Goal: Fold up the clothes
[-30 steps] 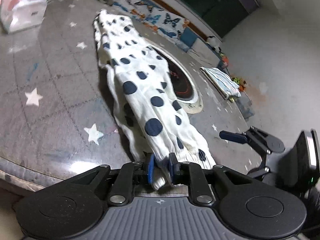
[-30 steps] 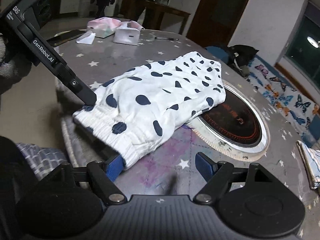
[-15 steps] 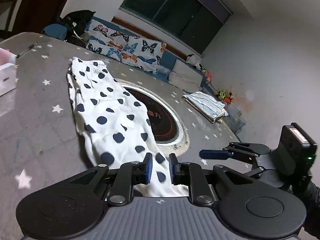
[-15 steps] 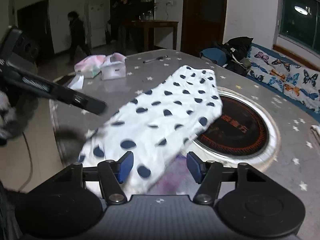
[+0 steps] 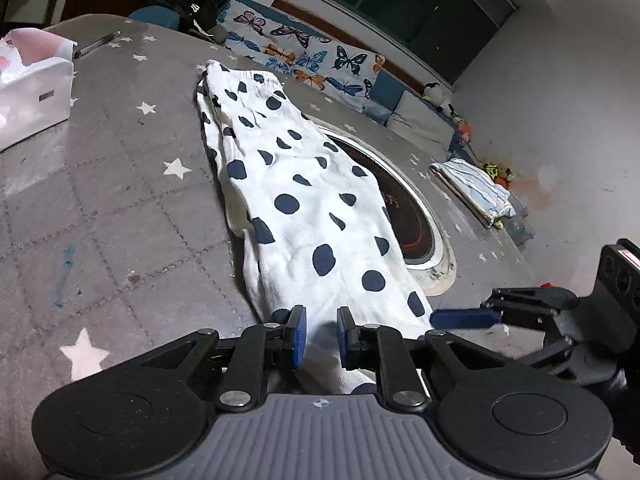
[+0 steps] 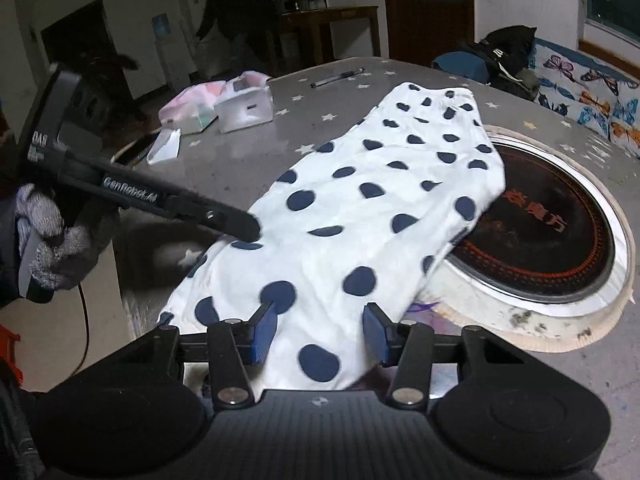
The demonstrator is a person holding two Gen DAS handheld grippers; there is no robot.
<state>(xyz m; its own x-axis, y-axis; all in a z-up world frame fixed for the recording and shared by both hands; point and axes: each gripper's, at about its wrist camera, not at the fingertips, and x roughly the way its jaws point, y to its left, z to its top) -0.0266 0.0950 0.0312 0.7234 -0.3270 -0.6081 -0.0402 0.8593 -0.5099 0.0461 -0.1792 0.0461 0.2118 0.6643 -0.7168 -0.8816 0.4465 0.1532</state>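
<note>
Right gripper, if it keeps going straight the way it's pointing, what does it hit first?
The polka-dot garment. The cloth already lies between the right gripper's open fingers, so it meets fabric at once. Beyond that stretches more of the garment along the gray star-print table; depth is uncertain.

Both wrist views look low across the table (sharing the spotted garment).
</note>
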